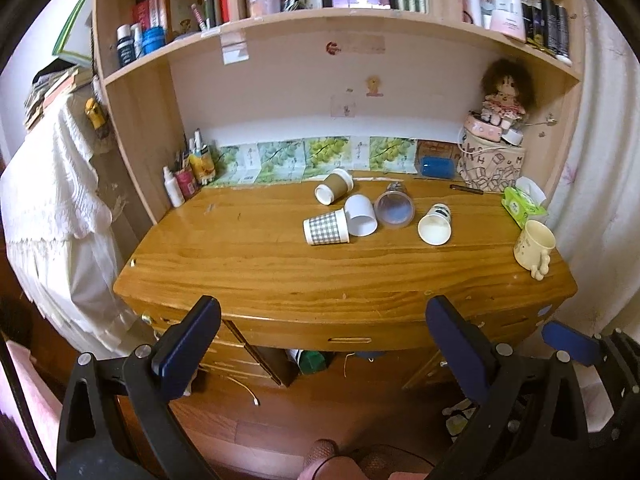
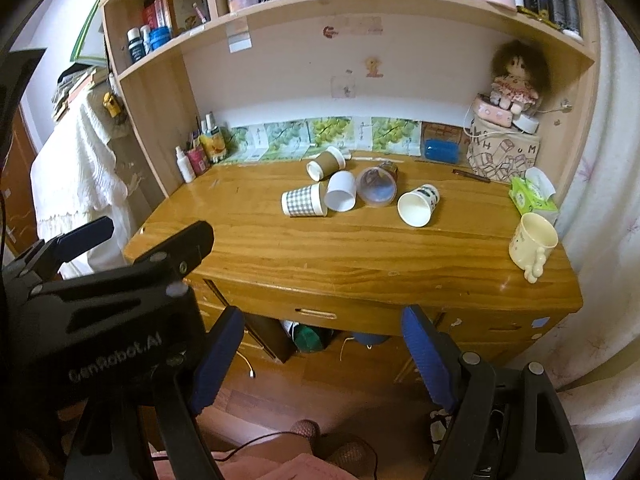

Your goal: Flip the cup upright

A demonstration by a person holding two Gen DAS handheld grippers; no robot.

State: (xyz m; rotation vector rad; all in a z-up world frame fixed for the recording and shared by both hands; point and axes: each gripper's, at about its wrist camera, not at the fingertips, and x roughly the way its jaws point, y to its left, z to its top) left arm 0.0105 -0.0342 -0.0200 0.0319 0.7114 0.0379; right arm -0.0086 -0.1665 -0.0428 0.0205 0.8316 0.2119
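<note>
Blue pads face each other across a wide gap on both tools: the left hand-held gripper is spread with nothing between its fingers, and the right hand-held gripper is likewise spread and empty. Both hang short of the wooden surface, off its near edge, well apart from every cup. In the right wrist view the left tool's black body fills the lower left corner.

Ahead of the grippers, past a bare stretch of wood, five cups lie on their sides in a loose cluster. Nearest is the checked cup, mouth pointing left. Touching its base, a white cup opens toward the grippers. Just beside that lies a clear cup, and a little apart to the right a printed cup, mouth also toward the grippers. Behind the cluster, farthest off, is the brown cup, its white rim turned left.

Far to the right, near the surface's edge, a cream mug stands upright, with a green tissue pack behind it. At the back right a doll sits atop a printed bag. Bottles crowd the back left corner.
</note>
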